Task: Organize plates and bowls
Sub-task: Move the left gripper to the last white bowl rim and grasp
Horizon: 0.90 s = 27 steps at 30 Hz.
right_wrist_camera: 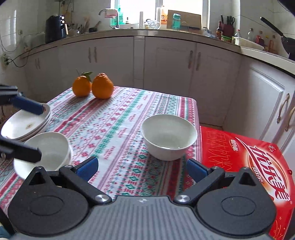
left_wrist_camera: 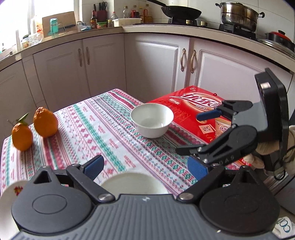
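Home kitchen: white cabinets (right_wrist_camera: 169,61), wok (left_wrist_camera: 181,11) and steel pot (left_wrist_camera: 238,14) on stove, sink tap (right_wrist_camera: 108,13).

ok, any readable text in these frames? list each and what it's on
"优乐美": large white brand name on the red box.
Smaller print and sachet labels on the red box: too small to read.
"DAS"-like embossed letters on the right gripper: faint, uncertain.
Bottle labels on the counter: blurred, unreadable.
Nothing else legible.
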Tool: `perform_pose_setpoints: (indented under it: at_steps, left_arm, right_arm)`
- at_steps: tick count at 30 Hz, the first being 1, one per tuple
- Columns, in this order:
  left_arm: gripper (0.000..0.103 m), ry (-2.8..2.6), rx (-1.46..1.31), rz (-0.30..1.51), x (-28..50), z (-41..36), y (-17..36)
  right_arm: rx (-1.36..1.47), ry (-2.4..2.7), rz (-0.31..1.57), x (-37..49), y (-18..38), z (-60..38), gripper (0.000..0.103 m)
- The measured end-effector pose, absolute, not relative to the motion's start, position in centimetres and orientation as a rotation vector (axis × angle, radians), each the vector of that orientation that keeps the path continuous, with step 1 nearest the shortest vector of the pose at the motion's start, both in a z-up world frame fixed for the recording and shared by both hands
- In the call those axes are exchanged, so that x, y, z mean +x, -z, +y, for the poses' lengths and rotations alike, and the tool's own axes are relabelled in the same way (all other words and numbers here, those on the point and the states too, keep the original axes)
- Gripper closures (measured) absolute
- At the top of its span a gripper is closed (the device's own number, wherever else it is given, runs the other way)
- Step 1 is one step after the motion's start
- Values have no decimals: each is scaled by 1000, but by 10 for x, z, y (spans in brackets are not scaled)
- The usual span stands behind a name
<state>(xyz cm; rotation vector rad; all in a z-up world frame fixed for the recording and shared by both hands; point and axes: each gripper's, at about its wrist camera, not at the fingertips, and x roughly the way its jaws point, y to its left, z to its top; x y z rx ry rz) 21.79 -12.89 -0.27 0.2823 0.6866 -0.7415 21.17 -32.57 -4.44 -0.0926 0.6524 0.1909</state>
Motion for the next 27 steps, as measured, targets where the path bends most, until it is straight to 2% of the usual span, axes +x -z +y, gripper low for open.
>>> perform_pose_setpoints:
  at_steps: [8, 20, 27]
  left_arm:
    - [6, 782, 341, 719, 277, -177, 10]
    - [9, 816, 349, 805, 356, -233, 44]
    - [17, 808, 332, 860, 381, -245, 61]
  right_arm:
    - [-36, -179, 669, 241, 59, -351, 0]
    - [-141, -193, 634, 278, 85, -363, 1]
    - [-146, -222, 644, 289, 93, -365, 2]
